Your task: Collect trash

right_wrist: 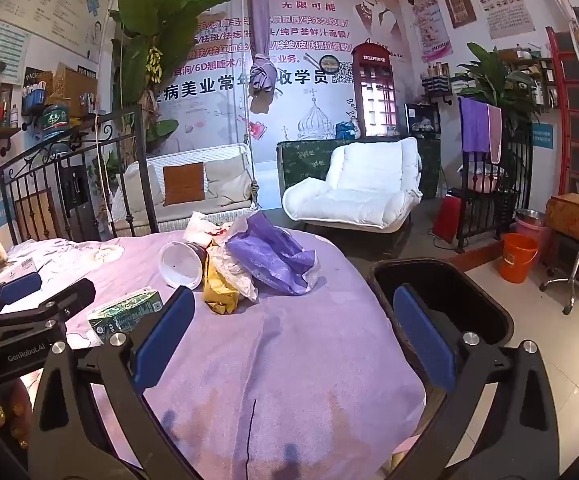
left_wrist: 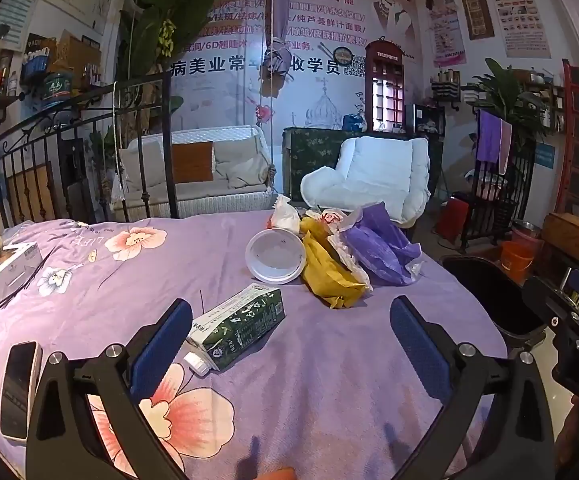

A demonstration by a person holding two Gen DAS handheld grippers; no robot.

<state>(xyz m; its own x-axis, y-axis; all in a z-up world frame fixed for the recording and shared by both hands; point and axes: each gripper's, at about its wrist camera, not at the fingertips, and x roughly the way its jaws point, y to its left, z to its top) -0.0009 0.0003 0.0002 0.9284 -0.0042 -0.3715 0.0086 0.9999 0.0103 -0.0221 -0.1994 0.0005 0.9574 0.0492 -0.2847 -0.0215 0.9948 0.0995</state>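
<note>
Trash lies on a bed with a purple floral cover (left_wrist: 289, 380): a green milk carton (left_wrist: 237, 326), a white round lid (left_wrist: 275, 256), a yellow bag (left_wrist: 327, 276), crumpled white wrappers (left_wrist: 285, 212) and a purple bag (left_wrist: 381, 246). My left gripper (left_wrist: 291, 330) is open and empty, just short of the carton, which lies by its left finger. My right gripper (right_wrist: 293, 328) is open and empty over the bed's right edge. A black bin (right_wrist: 441, 300) stands beside the bed, behind the right finger. The carton (right_wrist: 125, 312), lid (right_wrist: 181, 266) and bags (right_wrist: 269, 260) also show in the right wrist view.
A phone (left_wrist: 17, 388) and a white box (left_wrist: 3, 272) lie on the bed's left side. A black metal bedframe (left_wrist: 81, 148) stands behind. White armchair (right_wrist: 353, 188), orange bucket (right_wrist: 517, 256) and a stool (right_wrist: 573, 276) are on the floor to the right.
</note>
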